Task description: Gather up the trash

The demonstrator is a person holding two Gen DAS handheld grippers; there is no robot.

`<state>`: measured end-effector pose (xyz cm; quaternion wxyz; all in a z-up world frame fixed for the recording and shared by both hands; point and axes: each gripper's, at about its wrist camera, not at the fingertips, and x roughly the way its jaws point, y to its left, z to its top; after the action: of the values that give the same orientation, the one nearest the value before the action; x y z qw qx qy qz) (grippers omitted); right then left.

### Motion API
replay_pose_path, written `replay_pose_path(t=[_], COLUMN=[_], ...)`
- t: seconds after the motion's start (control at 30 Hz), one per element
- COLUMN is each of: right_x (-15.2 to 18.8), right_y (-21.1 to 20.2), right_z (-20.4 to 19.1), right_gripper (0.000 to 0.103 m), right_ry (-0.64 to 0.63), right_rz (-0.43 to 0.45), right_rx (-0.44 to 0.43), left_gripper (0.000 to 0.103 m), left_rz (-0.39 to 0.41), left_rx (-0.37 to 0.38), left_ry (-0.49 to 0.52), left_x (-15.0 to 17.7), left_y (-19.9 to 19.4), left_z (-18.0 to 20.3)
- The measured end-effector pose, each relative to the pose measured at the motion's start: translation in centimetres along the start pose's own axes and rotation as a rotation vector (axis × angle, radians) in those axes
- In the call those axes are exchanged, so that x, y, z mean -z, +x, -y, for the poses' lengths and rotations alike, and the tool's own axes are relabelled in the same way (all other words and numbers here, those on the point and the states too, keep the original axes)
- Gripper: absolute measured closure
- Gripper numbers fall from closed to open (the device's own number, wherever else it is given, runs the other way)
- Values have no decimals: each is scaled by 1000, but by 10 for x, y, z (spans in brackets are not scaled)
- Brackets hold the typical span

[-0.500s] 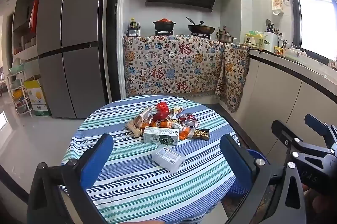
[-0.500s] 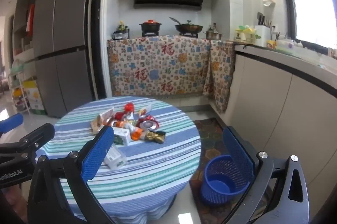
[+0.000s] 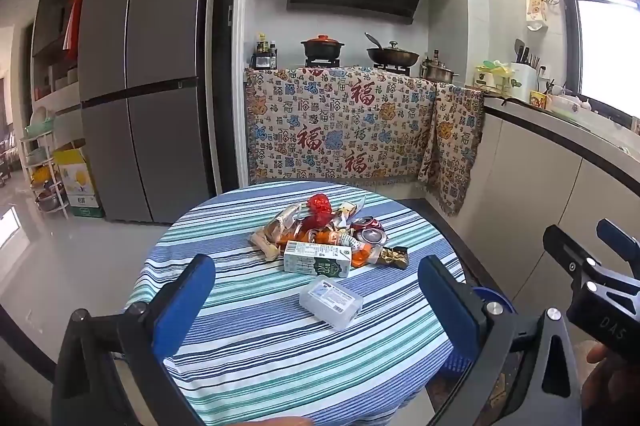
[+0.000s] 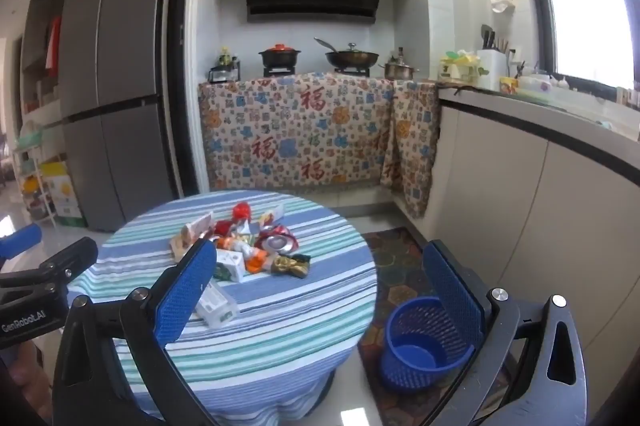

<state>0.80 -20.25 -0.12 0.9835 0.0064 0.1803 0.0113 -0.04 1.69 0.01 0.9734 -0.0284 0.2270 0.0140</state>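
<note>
Left gripper spread wide, nothing between the blue pads, hanging above the near edge of the round striped table. Right gripper likewise fully spread and empty; in its own view, blue mesh basket on the floor at 5 o'clock from the table, beside the right-hand pad.

Clear plastic box nearest on the cloth, lying alone. Just beyond at 12 o'clock, green-and-white carton on its side at the front edge of the trash pile: wrappers, crushed red can, gold foil wrapper at 3 o'clock of the carton.

Farther back: patterned cloth draped over the counter, pots above, grey fridge at 10 o'clock.
</note>
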Motion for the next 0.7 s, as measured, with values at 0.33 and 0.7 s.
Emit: replay_pose_path(t=[0.33, 0.7], right_x=[-3, -4], right_y=[-4, -5], right_z=[-5, -2], right_gripper=[0, 0], right_ry=[-13, -11], right_rz=[12, 18], right_rx=[0, -4], left_gripper=[0, 0], left_rz=[0, 9], left_rx=[-15, -24], left_ry=[3, 3], left_x=[0, 1], left_y=[3, 4], left_z=[2, 1])
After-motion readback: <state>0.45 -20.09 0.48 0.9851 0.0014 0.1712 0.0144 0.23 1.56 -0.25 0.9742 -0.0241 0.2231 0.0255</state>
